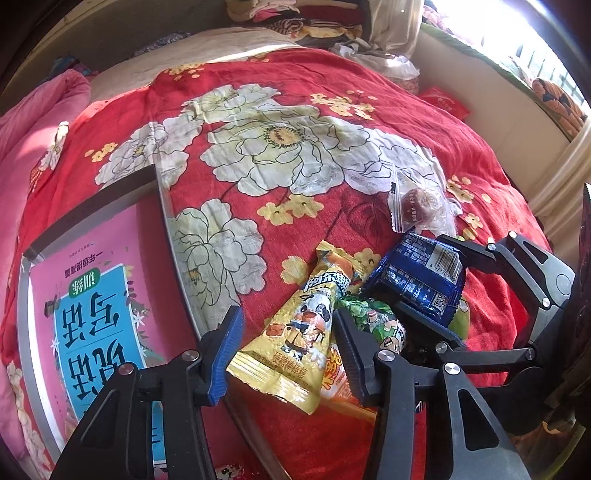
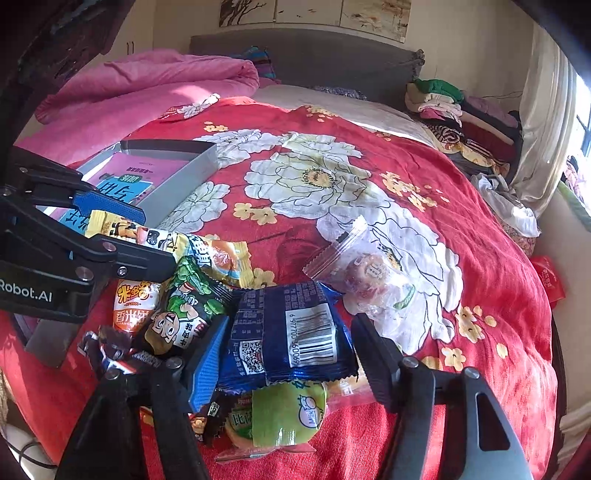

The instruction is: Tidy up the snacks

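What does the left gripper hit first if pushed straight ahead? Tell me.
The left gripper would likely meet the yellow snack packet first: it already lies between the open jaws. Depth is hard to judge.

Hard sunlight from the blown-out window (image 1: 517,33) floods the bedspread (image 1: 295,92); fisheye bends edges, corners black.
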{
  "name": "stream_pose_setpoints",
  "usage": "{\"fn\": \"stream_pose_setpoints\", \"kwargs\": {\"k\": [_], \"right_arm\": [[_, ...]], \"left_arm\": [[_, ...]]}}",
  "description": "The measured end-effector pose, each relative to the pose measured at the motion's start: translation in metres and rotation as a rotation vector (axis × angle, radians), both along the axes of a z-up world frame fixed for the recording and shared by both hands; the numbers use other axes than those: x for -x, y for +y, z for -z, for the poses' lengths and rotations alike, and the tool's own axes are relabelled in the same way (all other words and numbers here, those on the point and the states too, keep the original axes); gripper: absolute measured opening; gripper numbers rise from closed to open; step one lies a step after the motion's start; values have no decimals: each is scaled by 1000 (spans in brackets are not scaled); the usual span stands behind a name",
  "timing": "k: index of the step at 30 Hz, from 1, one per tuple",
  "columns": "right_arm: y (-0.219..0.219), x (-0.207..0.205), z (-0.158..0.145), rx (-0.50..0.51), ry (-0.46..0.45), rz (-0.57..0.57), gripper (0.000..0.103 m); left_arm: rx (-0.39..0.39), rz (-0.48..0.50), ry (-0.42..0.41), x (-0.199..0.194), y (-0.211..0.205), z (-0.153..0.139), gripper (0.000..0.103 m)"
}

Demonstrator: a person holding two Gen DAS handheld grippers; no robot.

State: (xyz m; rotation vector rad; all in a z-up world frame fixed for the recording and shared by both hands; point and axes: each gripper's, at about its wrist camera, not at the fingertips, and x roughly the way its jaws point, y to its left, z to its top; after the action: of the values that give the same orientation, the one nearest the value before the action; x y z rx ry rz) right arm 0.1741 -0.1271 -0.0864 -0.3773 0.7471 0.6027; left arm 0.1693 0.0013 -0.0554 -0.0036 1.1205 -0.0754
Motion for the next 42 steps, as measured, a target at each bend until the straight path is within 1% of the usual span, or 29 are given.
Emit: {"fn": "stream_pose_setpoints", "kwargs": {"k": [2,4,7,9,15,18,25,26,27,29,34,37,42], "right_arm": [[-2,-1,-1,-14,8,-2,61],[-7,-1,-4,-49,24,-4,60],[-13,-2,-7,-97,50,-11,59],[-14,-2,-7,-105,54,-10,59],[-15,-1,-8,-118,57,-11,59],[-18,-2,-8,-130,61,-5,59],[-23,-4,-9,-159,76,2,59],[-23,-4,-9,-161,76,3,59],[-23,-4,-9,-161,75,2,59],[-24,-3,-10,-165,72,2,59],[-26,-1,-14,-182,67,-3,59],[-28,0,-18,-207,68,-13,59],[-29,4,-23,-224,54,-24,59]], "left_arm": [[8,5,1,-1,0,0,48],[16,13,-3,-3,-1,-1,48],[4,40,5,-8,-4,-1,47],[1,48,14,-12,-5,0,46],[42,43,37,-28,-6,8,46],[62,34,32,-32,-7,9,45],[156,-31,30,-39,1,13,44],[174,-41,26,-39,3,14,40],[192,-49,19,-39,4,15,33],[212,-64,16,-38,7,17,22],[269,-79,1,-34,13,16,18],[273,-73,-28,-30,13,9,18],[270,-68,-53,-23,12,-2,17]]}}
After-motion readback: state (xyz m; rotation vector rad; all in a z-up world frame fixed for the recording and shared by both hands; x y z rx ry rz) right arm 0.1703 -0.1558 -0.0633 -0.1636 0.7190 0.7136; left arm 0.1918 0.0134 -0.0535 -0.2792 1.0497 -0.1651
